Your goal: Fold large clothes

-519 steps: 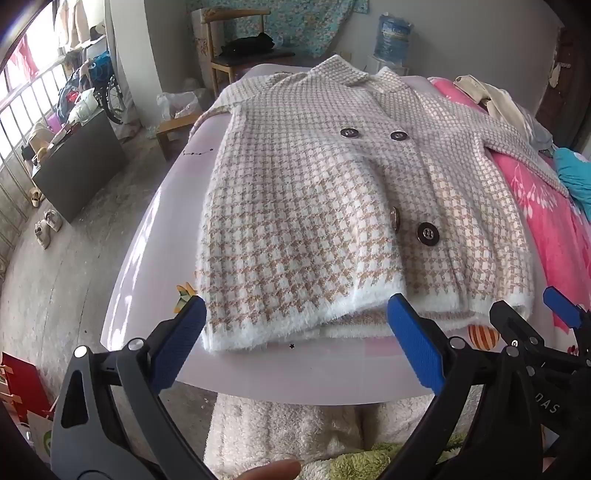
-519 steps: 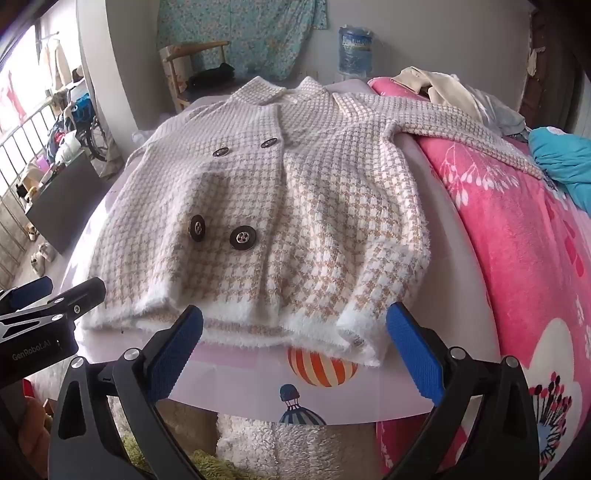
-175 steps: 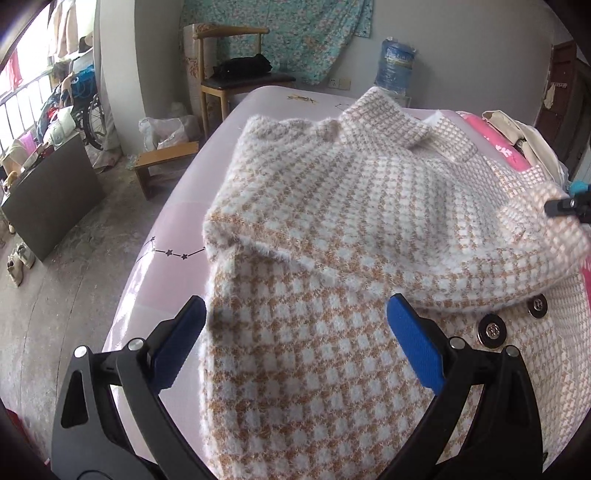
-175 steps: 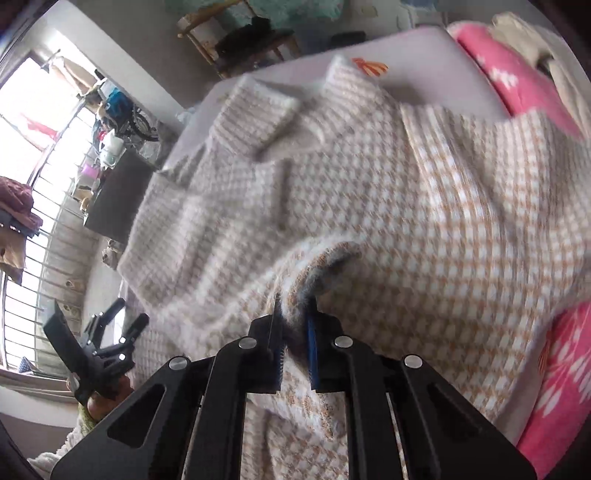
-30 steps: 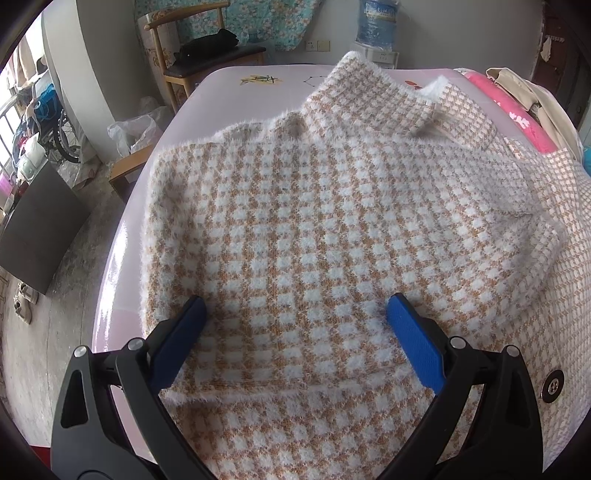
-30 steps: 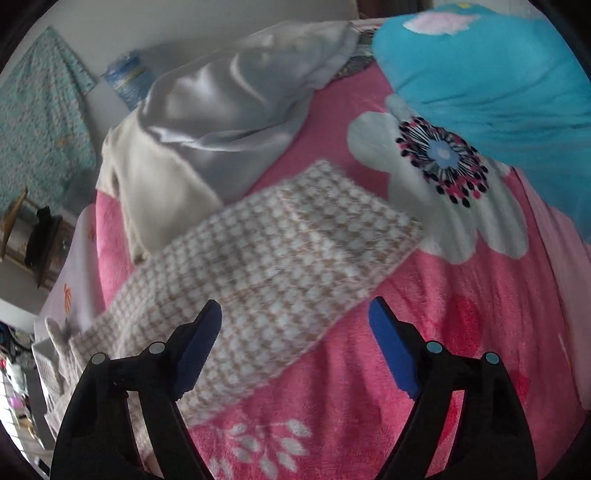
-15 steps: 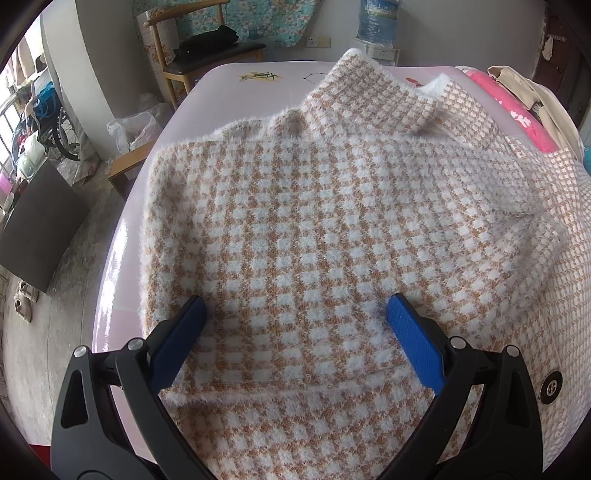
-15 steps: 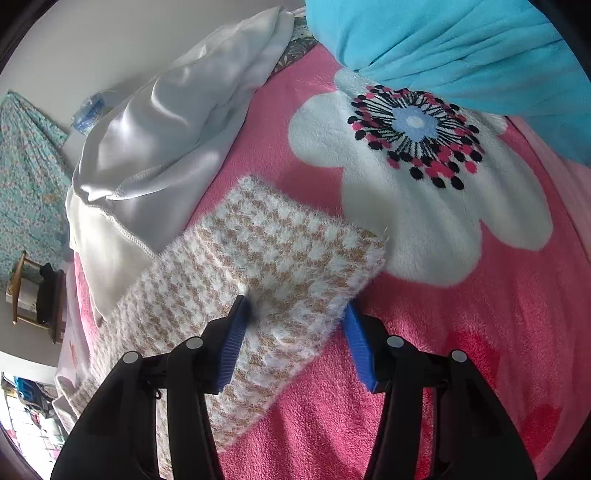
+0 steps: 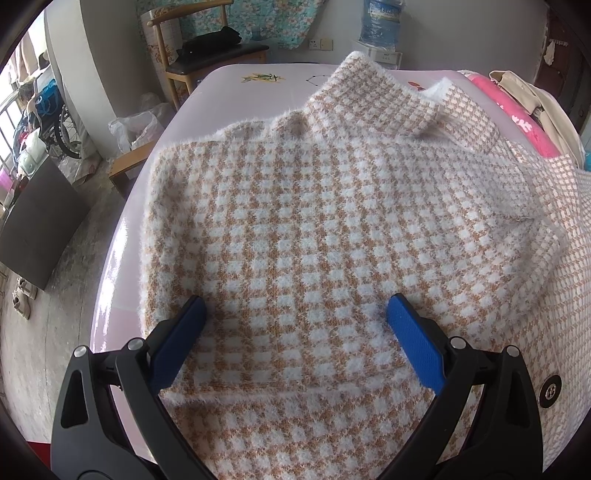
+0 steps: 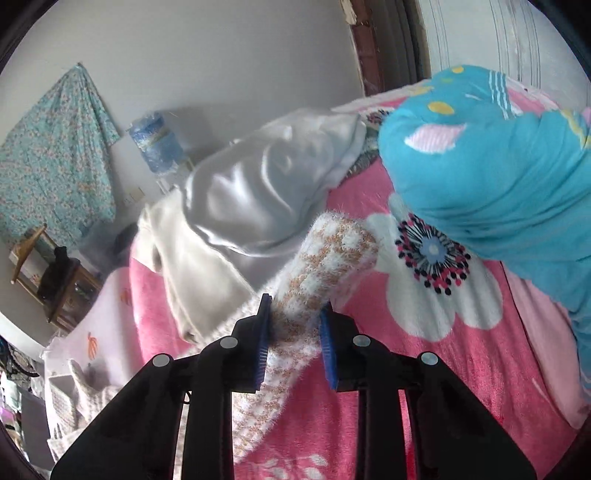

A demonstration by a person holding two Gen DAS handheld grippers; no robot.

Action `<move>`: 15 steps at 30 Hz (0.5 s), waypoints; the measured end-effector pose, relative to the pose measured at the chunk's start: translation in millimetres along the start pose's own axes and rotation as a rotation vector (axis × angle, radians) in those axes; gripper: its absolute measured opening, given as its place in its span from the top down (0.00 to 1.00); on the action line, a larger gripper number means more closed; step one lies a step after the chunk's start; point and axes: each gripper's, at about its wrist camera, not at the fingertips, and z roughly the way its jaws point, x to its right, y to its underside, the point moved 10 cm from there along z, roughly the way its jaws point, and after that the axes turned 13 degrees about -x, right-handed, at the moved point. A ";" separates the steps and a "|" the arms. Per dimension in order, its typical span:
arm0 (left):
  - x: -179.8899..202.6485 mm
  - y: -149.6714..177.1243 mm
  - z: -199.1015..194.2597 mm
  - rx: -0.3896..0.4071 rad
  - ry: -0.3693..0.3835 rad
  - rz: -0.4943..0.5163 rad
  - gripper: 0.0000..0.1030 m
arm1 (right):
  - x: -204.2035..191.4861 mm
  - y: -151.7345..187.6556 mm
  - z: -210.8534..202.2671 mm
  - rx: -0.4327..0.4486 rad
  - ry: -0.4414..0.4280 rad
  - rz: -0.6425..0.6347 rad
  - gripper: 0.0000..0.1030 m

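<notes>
Our left wrist view looks steeply down, close over the checked coat toward the far wall; our right wrist view faces across the pink blanket; we share the water bottle

A bed covered by a glossy pale pink sheet is shown; a white-and-tan checked knit coat is spread flat on the sheet, one sleeve folded across its body; beside the sheet a pink flowered blanket is laid; a cream garment and a blue bundle are piled on the blanket.
</notes>
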 end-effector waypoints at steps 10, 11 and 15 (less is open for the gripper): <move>-4.3 7.7 -22.7 0.033 0.038 -0.043 0.08 | -185.1 12.0 -127.9 0.183 -0.244 -0.284 0.79; -8.2 9.6 -29.3 0.047 0.046 -0.042 0.08 | -210.5 19.5 -137.9 0.195 -0.271 -0.326 0.80; -24.7 23.2 -62.7 0.111 0.080 -0.048 0.08 | -311.4 65.3 -164.2 0.207 -0.393 -0.473 0.81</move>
